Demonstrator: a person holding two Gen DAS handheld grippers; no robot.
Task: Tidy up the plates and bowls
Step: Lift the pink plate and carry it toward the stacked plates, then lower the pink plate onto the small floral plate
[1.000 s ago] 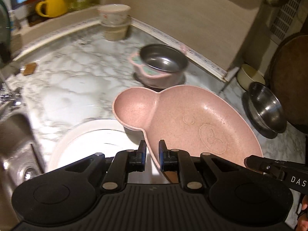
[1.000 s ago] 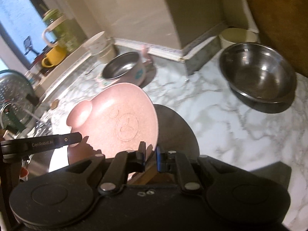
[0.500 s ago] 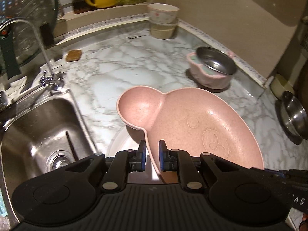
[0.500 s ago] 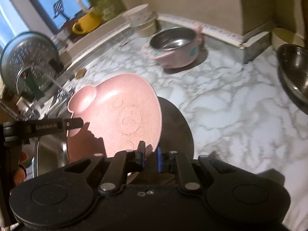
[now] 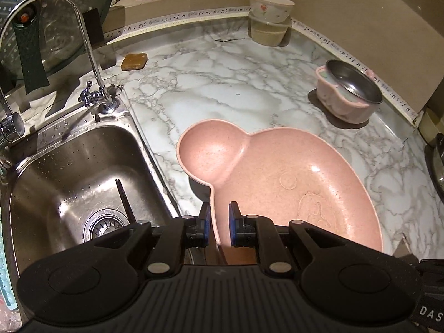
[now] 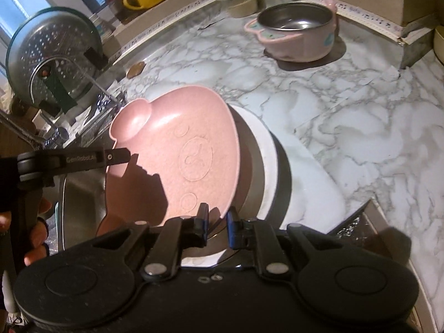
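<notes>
Both grippers have carried the pink plate (image 5: 291,183) leftward along the counter (image 5: 222,88); the sink (image 5: 69,177), a sliver a second ago, now fills the left of the left wrist view, and the steel bowl in its pink holder (image 5: 349,94) has slid off to the far right.

From the left: sink with tap (image 5: 83,41), then the plate, then bare marble, then the bowl. The left gripper (image 5: 219,224) is nearly closed, its pads pinching the plate's near rim just below the round ear. In the right wrist view the right gripper (image 6: 217,226) is likewise nearly closed on the opposite rim. The plate hangs tilted between them, above a white plate (image 6: 277,172) on the counter beside the sink; whether the two touch I cannot tell.

This looks like the stacking step: the pink plate is being brought over the white one. Next would be levelling it, lowering both hands together until it rests on the white plate, then opening both sets of jaws evenly so it does not tip toward the sink.
</notes>
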